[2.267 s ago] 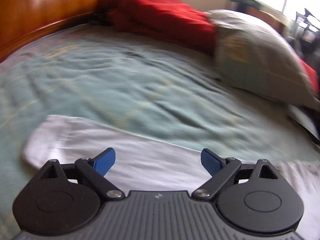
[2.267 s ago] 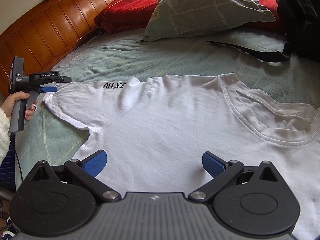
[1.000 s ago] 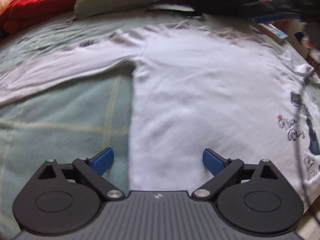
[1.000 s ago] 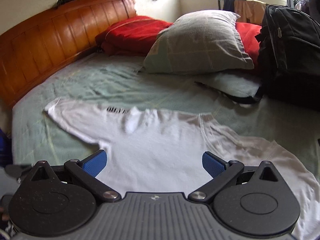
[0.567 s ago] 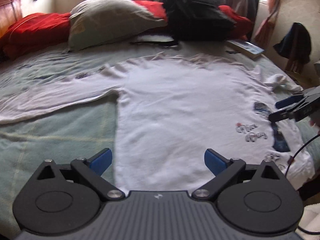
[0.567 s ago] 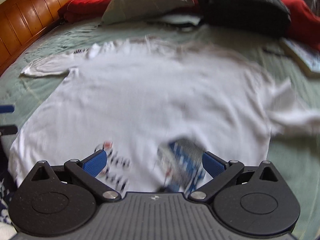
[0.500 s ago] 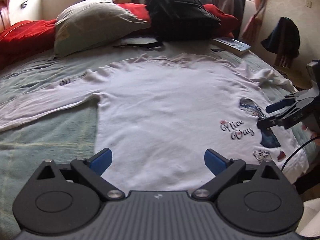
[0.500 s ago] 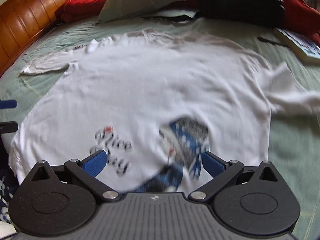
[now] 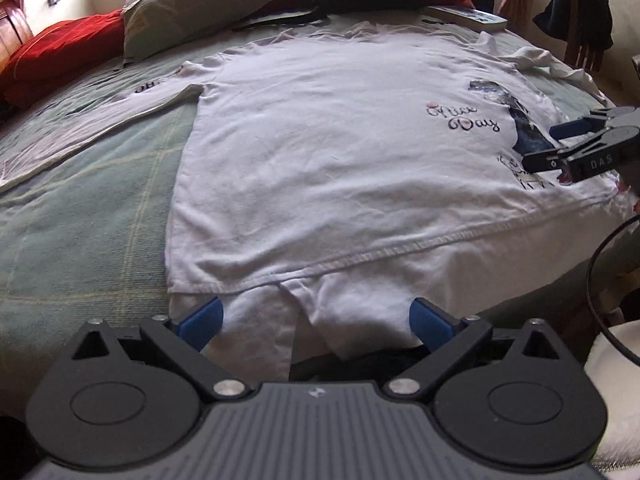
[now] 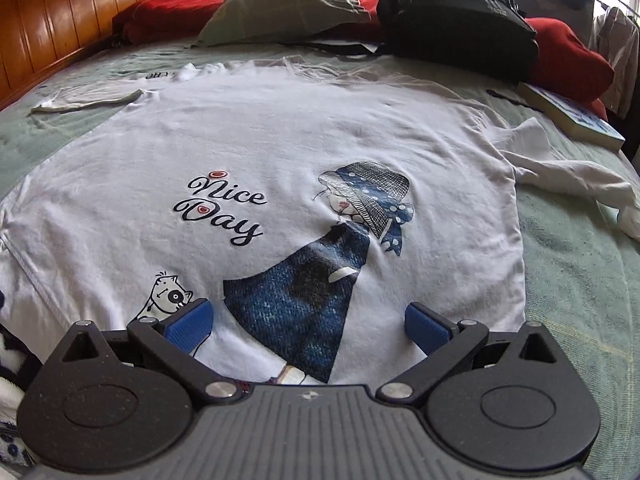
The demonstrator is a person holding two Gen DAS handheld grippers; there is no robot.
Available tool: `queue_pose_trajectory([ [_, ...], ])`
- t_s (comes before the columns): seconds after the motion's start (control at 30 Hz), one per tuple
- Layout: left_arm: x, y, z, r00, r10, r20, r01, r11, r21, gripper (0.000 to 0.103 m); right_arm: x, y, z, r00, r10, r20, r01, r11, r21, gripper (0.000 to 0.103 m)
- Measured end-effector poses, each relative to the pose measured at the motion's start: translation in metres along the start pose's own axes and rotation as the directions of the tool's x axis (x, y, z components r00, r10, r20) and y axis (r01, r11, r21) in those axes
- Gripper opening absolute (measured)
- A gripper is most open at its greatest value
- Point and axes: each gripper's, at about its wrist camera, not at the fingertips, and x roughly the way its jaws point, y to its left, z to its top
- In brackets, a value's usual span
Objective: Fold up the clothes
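A white T-shirt (image 9: 340, 152) printed "Nice Day" lies spread face up on a green bedspread (image 9: 80, 220), its hem draped over the bed's near edge. The left gripper (image 9: 316, 320), blue fingers (image 9: 200, 318) spread wide and empty, hovers at the hem, whose lower corner hangs between them. The right gripper (image 10: 308, 322), likewise agape and holding nothing, hangs over the printed figure, the blue skirt lying between its fingers (image 10: 426, 322). Pillows (image 10: 288, 0) and a black backpack (image 10: 452, 12) sit beyond the collar.
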Motion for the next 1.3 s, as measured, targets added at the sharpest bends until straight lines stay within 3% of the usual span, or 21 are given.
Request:
queue_pose_trajectory([
  [0.2, 0.0, -0.031, 0.052, 0.991, -0.064, 0.118, 0.062, 0.998, 0.017, 0.1, -0.002, -0.002, -0.011, 0.997, 0.004, 0.073, -0.004, 1.0, 0.0, 0.103],
  [0.33, 0.007, -0.052, 0.085, 0.977, -0.107, 0.182, 0.107, 0.994, 0.013, 0.1, -0.009, -0.006, -0.017, 0.997, 0.017, 0.072, -0.018, 1.0, 0.005, 0.103],
  [0.43, 0.038, -0.065, 0.09, 0.98, -0.127, 0.156, 0.134, 0.99, -0.036, 0.1, -0.019, -0.01, -0.026, 0.997, 0.035, 0.066, -0.036, 0.999, 0.005, 0.103],
  [0.53, 0.073, -0.076, 0.075, 0.988, -0.136, 0.078, 0.143, 0.986, -0.082, 0.1, -0.031, -0.021, -0.036, 0.995, 0.066, 0.07, -0.068, 0.997, 0.03, 0.103],
  [0.67, 0.072, -0.096, 0.057, 0.989, -0.062, 0.136, 0.066, 0.998, -0.023, 0.102, -0.047, -0.052, -0.042, 0.991, 0.102, 0.09, -0.113, 0.985, 0.13, 0.103],
  [0.83, 0.056, -0.109, 0.059, 0.985, -0.084, 0.152, 0.09, 0.995, -0.034, 0.102, -0.065, -0.118, -0.03, 0.986, 0.084, 0.146, -0.121, 0.957, 0.262, 0.103],
  [1.03, 0.058, -0.144, 0.057, 0.981, -0.136, 0.141, 0.129, 0.99, 0.056, 0.102, -0.071, -0.23, -0.002, 0.981, -0.074, 0.179, -0.002, 0.92, 0.391, 0.103],
  [1.2, 0.062, -0.161, 0.06, 0.983, -0.132, 0.131, 0.119, 0.988, 0.102, 0.102, -0.058, -0.327, 0.027, 0.978, -0.128, 0.167, 0.017, 0.839, 0.544, 0.103],
  [1.3, 0.065, -0.163, 0.063, 0.983, -0.132, 0.129, 0.119, 0.987, 0.104, 0.102, -0.035, -0.371, 0.049, 0.984, -0.109, 0.138, 0.003, 0.795, 0.607, 0.103],
])
